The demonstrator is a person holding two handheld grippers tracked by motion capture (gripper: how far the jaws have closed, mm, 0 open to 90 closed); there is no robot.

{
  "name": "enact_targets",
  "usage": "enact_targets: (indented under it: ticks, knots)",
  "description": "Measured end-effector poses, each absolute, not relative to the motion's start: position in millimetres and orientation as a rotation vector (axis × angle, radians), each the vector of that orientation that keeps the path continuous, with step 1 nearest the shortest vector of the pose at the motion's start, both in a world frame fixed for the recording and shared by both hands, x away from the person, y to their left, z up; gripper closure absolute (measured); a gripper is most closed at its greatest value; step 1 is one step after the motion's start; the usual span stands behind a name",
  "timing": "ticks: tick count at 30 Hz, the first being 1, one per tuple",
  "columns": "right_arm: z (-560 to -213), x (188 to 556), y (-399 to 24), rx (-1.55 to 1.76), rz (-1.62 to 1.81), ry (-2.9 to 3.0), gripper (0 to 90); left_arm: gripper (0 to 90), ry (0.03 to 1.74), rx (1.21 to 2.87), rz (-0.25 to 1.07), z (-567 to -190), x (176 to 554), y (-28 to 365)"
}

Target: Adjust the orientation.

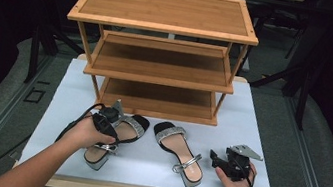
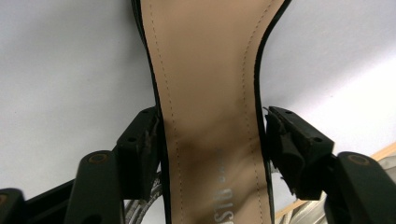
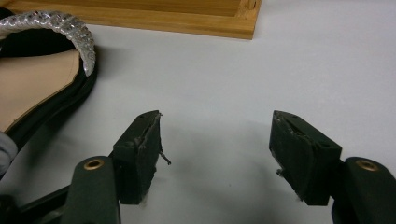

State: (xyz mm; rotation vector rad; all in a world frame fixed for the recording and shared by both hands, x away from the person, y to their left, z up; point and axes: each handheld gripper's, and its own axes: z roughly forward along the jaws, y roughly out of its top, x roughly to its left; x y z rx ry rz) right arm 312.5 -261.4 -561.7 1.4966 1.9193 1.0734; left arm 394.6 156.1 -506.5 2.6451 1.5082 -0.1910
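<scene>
I have the left gripper [image 1: 108, 124] down over the left sandal [image 1: 114, 138], which lies on the white table [image 1: 66, 103] in front of the bamboo shoe rack [image 1: 161, 52], toe toward the rack. In the left gripper view the jaws straddle the narrow waist of the sandal's insole [image 2: 210, 116], one pad on each black edge; they look to be touching or nearly so, not yet biting hard, so I judge the grasp is just being made. To do this well I want to close evenly on the sole edges, low enough that the pads catch the sole itself rather than the padded lining, and keep the loose ankle strap out from between them (it hangs near the left pad). Then I'd lift level, since the heel end is heavier and may swing down. The right gripper [image 1: 224, 164] rests on the table beside the right sandal [image 1: 179, 151], jaws spread wide over bare surface, that sandal's glittery strap [image 3: 60, 28] off to its left. It can wait its turn.
</scene>
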Motion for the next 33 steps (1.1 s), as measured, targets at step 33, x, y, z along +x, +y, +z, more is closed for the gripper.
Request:
enact_targets:
  ticks: [33]
  knots:
    - [-562, 313, -265, 1.527, 1.110, 1.905, 33.7, 43.5, 1.423, 2.663, -0.140, -478, 405, 175]
